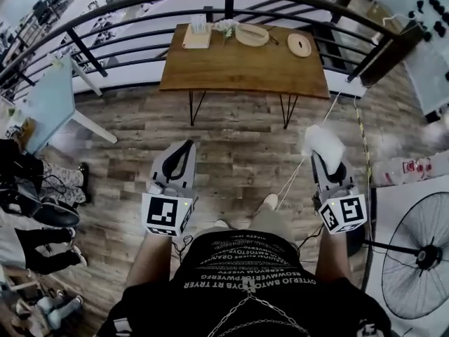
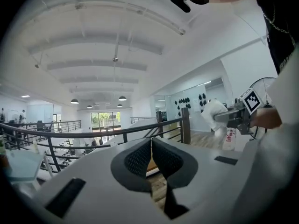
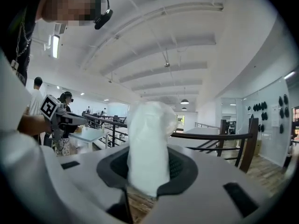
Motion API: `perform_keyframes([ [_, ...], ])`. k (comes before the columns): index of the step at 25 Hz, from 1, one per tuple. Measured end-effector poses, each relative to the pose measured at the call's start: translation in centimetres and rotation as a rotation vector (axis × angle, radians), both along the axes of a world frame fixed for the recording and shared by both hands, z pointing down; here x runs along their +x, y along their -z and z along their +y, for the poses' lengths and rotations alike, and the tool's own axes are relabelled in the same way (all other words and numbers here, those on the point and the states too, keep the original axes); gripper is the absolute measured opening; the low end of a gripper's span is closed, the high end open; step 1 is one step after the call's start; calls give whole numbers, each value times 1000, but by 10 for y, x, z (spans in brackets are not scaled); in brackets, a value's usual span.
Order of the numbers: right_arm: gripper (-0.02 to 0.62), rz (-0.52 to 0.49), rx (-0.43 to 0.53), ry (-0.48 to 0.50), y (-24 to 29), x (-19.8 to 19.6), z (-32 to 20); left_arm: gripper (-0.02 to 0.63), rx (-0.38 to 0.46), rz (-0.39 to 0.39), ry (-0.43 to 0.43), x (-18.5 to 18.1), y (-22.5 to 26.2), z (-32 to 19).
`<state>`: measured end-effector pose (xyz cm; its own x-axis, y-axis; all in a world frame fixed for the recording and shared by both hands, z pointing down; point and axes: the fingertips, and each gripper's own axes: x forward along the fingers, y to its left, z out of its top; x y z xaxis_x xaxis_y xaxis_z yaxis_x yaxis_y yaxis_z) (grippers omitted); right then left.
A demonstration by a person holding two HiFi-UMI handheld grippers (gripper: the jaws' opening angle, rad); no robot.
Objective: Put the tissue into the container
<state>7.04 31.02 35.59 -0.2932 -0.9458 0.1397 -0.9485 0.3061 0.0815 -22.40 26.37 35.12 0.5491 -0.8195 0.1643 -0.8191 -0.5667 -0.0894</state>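
You're clenching the right gripper (image 1: pixel 328 163) on the white tissue (image 1: pixel 323 144) — holding it up over the plank floor (image 1: pixel 238 153), well short of the wooden table (image 1: pixel 245 69), toward its right end. Your left gripper (image 1: pixel 181 152) is hanging empty, fingers pressed together — also well short of the table

A wooden table (image 1: pixel 245 69) on thin black legs stands close against the curved black railing (image 1: pixel 229 4), on a floor of wood planks (image 1: pixel 238 153). A pale blue table (image 1: pixel 49 104) stands at the floor's left edge. A black floor fan (image 1: pixel 421 258) fills the lower right corner — a white cable (image 1: pixel 289 182) trails across the planks near the wooden table's right legs.
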Motion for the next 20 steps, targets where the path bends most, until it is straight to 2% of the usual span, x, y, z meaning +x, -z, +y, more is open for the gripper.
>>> perform_keyframes([
  [8, 120, 8, -8, -32, -1, 10, -1, 31, -17, 12, -17, 1, -11, -13],
  [20, 120, 16, -4, 6, -13, 29, -82, 31, 3, -18, -19, 32, -10, -77],
])
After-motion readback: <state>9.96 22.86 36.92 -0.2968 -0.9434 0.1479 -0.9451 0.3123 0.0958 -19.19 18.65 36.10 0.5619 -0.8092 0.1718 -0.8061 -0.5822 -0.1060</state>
